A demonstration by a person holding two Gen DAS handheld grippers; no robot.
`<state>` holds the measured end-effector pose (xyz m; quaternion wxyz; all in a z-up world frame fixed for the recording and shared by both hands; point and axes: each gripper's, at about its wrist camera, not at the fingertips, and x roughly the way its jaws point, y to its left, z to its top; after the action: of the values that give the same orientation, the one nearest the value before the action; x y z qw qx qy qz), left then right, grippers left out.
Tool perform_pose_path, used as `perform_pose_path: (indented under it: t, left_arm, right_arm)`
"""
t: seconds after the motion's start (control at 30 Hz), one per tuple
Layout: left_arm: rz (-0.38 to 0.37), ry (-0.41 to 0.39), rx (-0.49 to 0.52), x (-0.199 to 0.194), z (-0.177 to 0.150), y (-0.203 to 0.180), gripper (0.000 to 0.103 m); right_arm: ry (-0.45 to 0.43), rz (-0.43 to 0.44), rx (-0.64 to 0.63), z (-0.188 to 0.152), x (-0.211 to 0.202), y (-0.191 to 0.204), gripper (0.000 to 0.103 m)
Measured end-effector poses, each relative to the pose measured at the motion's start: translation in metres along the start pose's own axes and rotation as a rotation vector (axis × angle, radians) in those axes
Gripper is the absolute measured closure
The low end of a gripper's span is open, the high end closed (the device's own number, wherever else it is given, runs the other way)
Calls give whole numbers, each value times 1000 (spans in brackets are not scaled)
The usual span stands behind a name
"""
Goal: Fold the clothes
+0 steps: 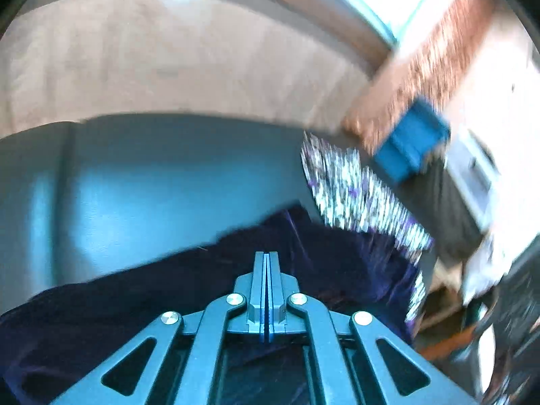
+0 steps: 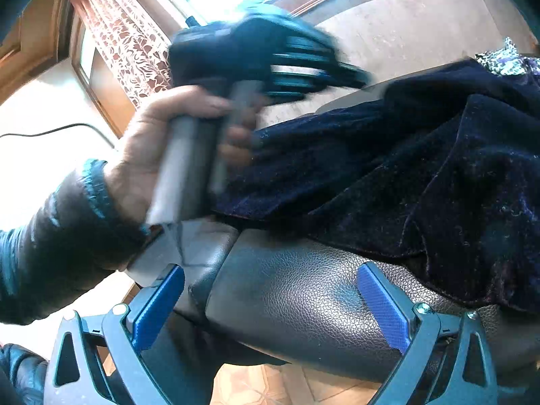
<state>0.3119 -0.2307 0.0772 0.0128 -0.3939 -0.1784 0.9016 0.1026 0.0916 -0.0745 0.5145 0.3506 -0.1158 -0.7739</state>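
Observation:
A dark navy velvet garment (image 2: 422, 168) lies crumpled on a dark leather seat (image 2: 303, 297). In the right wrist view my right gripper (image 2: 271, 303) stands open over bare leather, just short of the garment's near hem, with nothing between its blue pads (image 2: 384, 307). A hand (image 2: 162, 145) holds my left gripper (image 2: 362, 76), motion-blurred, above the garment's far left edge. In the left wrist view the left gripper (image 1: 266, 260) is shut, its fingers pressed together over the navy garment (image 1: 168, 303); no cloth shows between them.
A white-and-purple patterned cloth (image 1: 354, 189) lies past the garment, also at the top right in the right wrist view (image 2: 506, 60). A blurred blue box (image 1: 411, 141) sits at the right. A patterned curtain (image 2: 125, 44) hangs by a bright window. Tiled floor (image 2: 256, 388) lies below the seat's edge.

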Motion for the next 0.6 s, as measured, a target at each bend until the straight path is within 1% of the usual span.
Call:
perform_pose_path:
  t: [0.1, 0.13, 0.17, 0.27, 0.33, 0.37, 0.43, 0.5, 0.57, 0.6]
  left_arm:
    - [3, -90, -51, -33, 4, 20, 103]
    - [10, -104, -58, -44, 2, 28, 103]
    - [15, -98, -64, -47, -2, 34, 103]
    - [20, -67, -95, -37, -9, 46, 103]
    - [23, -46, -115, -30, -13, 54, 103]
    - [25, -35, -126, -27, -15, 58, 100]
    - [37, 4, -116, -14, -18, 54, 96]
    - [33, 29, -68, 3, -12, 35, 91]
    - [24, 49, -16, 20, -4, 13, 89]
    - [20, 60, 11, 29, 1, 2, 86]
  right_arm:
    - [-1, -6, -4, 3, 4, 3, 0]
    - [0, -8, -7, 3, 5, 3, 0]
    - [1, -10, -10, 3, 6, 4, 0]
    - [3, -19, -17, 3, 9, 4, 0]
    - [12, -40, -34, 2, 12, 8, 0]
    - [16, -50, -44, -1, 14, 10, 0]
    - [24, -65, -61, -5, 17, 12, 0]
    - [30, -73, -71, -6, 15, 13, 0]
    - [32, -73, -74, -7, 13, 12, 0]
    - [31, -72, -75, -7, 11, 11, 0]
